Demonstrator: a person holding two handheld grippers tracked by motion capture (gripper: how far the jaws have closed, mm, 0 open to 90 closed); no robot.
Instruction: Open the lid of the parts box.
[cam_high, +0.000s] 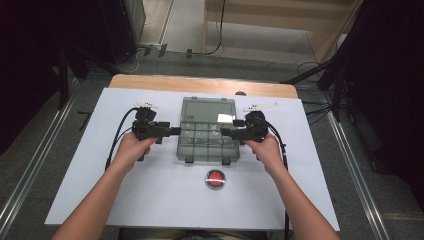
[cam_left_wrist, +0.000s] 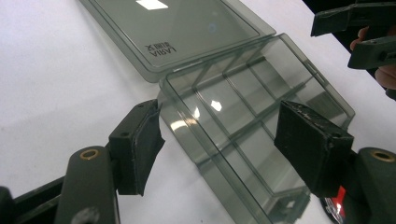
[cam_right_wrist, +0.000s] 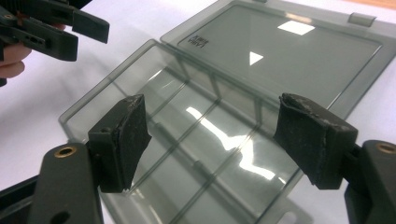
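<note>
box: clear smoky plastic compartment box (cam_high: 208, 142) at the middle of my white surface (cam_high: 100, 190), lid (cam_high: 208, 111) swung fully back and lying flat on the far side, tray part nearer me.
box axis: long side runs left-right across the surface; hinge on the far long edge, two latch tabs on the near long edge point toward me.
compartments: dividers make a grid of cells; all the cells I can see look bare.
left tool: my left tool (cam_high: 172, 131) sits at the box's left short side, jaws spread apart, gripping nothing; in the left gripper view (cam_left_wrist: 219, 144) one pad is outside the tray's corner wall, the other is over the tray.
right tool: my right tool (cam_high: 225, 132) at the box's right short side, jaws spread wide, nothing between the pads; in the right gripper view (cam_right_wrist: 210, 142) both pads hang over the tray cells.
contact: can't tell if either tool touches the tray wall.
high view extra: round red button in a dark ring (cam_high: 215, 179) on the surface just in front of the box; white strips (cam_high: 145, 105) beside the far corners.
gripper views extra: divider ribs and worn pad faces show close up; each also catches the other tool farther off.
writing: embossed mark on the lid corner (cam_left_wrist: 161, 49), seen upside down, not legible enough to read.
</note>
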